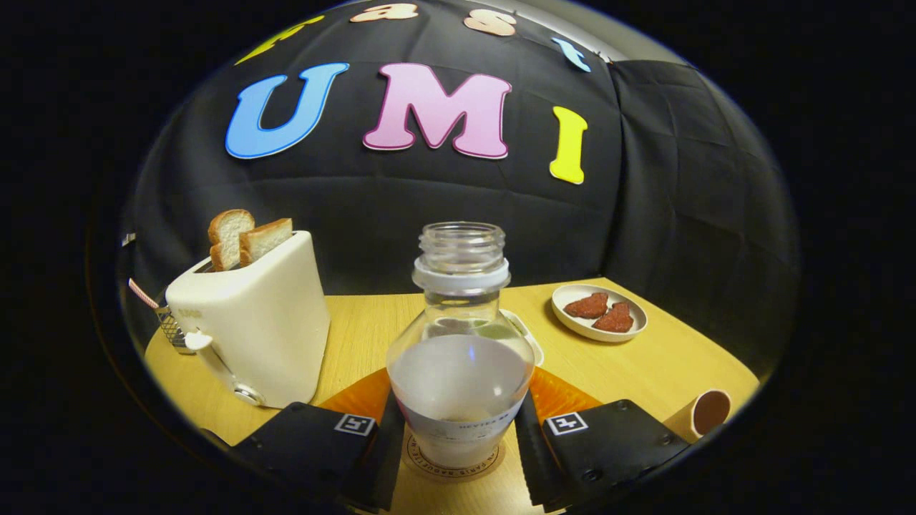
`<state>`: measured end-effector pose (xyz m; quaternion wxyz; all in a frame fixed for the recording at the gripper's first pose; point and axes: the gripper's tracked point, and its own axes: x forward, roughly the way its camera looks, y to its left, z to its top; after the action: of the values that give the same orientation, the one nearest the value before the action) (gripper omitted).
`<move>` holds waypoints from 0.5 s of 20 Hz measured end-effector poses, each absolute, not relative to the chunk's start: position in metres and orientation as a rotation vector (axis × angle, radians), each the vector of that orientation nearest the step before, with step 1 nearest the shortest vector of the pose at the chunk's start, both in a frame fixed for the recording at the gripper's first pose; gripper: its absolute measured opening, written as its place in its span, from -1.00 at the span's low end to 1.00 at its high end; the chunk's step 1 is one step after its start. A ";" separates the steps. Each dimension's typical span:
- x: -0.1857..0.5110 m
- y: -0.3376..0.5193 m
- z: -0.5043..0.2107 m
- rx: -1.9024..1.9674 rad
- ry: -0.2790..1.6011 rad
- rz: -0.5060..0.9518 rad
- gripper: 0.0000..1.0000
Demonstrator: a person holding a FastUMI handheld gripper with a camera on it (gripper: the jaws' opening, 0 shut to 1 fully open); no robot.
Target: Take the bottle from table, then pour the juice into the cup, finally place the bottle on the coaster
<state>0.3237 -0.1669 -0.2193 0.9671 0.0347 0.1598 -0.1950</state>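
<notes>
Bottle (459, 350) stands upright on coaster (451, 458), between level gripper (458, 447) fingers that flank it without clearly pressing; cup (705, 413) to the right.

Even, fairly bright light falls from above on the desk (358, 322), leaving only soft, short shadows beside the toaster (250, 329). The clear bottle (460, 343) carries faint pale reflections on its shoulder. The fisheye bends straight edges hard toward the rim, where sharpness fades and the picture darkens.

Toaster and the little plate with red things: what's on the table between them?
In the gripper view, the open bottle stands between toaster and plate, on a coaster.
</notes>
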 end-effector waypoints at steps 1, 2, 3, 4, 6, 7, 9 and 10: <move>0.324 -0.169 -0.224 0.071 0.328 -0.399 0.43; 0.324 -0.169 -0.224 0.062 0.316 -0.393 0.42; 0.327 -0.172 -0.225 0.044 0.305 -0.401 0.43; 0.324 -0.171 -0.224 0.036 0.307 -0.398 0.42; 0.324 -0.170 -0.224 0.027 0.304 -0.388 0.45; 0.323 -0.169 -0.224 0.024 0.299 -0.386 0.46; 0.322 -0.171 -0.224 0.023 0.292 -0.390 0.51; 0.322 -0.172 -0.227 0.015 0.301 -0.394 0.53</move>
<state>0.3219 -0.1719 -0.2271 0.9694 0.0073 0.1489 -0.1950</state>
